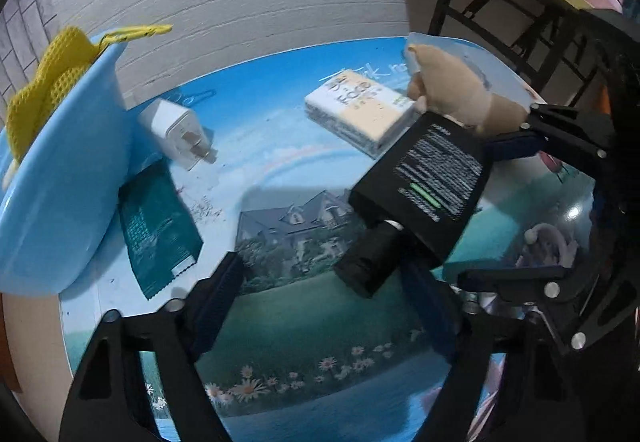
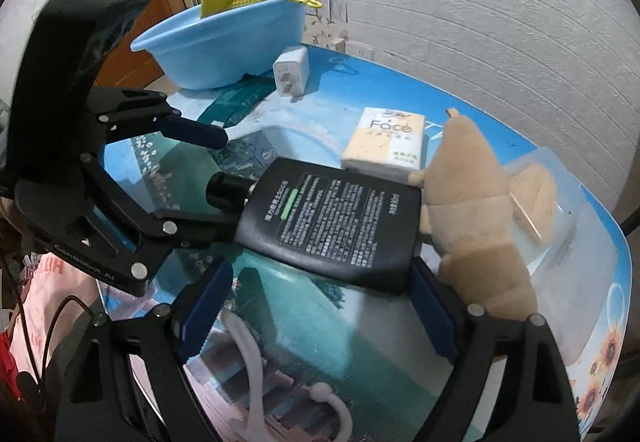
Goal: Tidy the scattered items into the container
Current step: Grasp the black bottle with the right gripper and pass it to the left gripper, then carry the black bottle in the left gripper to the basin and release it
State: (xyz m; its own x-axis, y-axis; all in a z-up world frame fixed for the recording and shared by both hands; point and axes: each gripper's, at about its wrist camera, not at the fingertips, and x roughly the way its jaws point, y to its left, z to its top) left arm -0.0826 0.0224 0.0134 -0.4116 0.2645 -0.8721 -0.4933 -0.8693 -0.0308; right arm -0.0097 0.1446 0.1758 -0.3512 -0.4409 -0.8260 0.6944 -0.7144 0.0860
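Black tube point(image 2: 332, 220) between open right gripper point(image 2: 320, 316) fingers, touching croissant plush point(image 2: 476, 210)

A tissue pack point(image 2: 384, 140) lying on the bench point(image 2: 328, 90) carries the word "Face" in large letters across its top, with smaller print beneath it too fine to read. The flat black bottle point(image 2: 332, 222) beside it bears a block of dense white text and a green bar, none of it legible. Pale lettering on the frame of the left hand-held gripper point(image 2: 204, 178) is too blurred to make out.
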